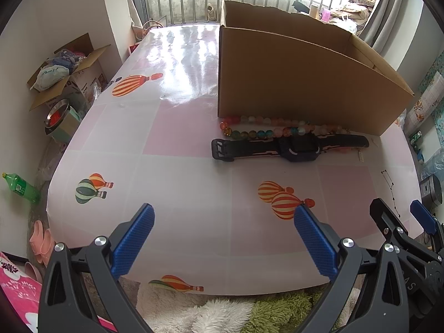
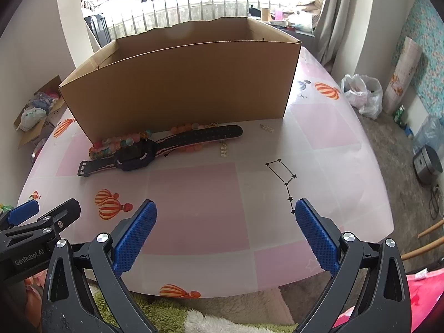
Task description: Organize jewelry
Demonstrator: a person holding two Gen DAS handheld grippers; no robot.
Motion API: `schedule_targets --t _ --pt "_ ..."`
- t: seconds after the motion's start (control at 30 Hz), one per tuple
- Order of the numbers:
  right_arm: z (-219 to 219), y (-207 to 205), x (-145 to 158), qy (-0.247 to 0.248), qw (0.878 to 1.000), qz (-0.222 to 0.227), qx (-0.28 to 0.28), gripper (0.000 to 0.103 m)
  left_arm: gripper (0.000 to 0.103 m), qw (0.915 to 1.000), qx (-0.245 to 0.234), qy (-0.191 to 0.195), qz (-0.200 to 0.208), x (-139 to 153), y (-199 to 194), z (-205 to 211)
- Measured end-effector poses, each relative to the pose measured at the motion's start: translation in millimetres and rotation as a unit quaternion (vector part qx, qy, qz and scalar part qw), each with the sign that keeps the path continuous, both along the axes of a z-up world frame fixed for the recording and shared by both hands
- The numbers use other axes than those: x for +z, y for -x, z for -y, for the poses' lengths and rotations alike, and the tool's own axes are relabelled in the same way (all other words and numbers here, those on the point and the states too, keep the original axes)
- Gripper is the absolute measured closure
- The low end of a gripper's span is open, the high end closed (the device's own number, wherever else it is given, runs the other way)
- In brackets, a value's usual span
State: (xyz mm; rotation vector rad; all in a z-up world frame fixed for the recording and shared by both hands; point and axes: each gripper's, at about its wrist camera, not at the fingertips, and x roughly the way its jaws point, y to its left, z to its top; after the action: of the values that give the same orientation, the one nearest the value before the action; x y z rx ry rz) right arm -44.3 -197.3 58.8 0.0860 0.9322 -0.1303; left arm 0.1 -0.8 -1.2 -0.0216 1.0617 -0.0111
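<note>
Both claws, left (image 1: 224, 219) & right (image 2: 226, 216), wide open, empty, over table (image 2: 194, 194) near edge; watch (image 2: 155, 149) well apart.

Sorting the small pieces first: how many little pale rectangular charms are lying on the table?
2. One charm lies just in front of the watch strap's right part; the other lies by the cardboard box's front right corner. The beads or watch may hide more.
</note>
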Motion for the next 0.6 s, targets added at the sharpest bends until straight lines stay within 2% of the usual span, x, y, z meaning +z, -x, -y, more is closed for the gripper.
schedule_targets --t 0.6 --pt "-0.1 -0.1 0.0 -0.002 1.000 -0.002 0.001 0.007 0.004 1.0000 0.003 -0.002 0.002 1.9 2.2 -2.5"
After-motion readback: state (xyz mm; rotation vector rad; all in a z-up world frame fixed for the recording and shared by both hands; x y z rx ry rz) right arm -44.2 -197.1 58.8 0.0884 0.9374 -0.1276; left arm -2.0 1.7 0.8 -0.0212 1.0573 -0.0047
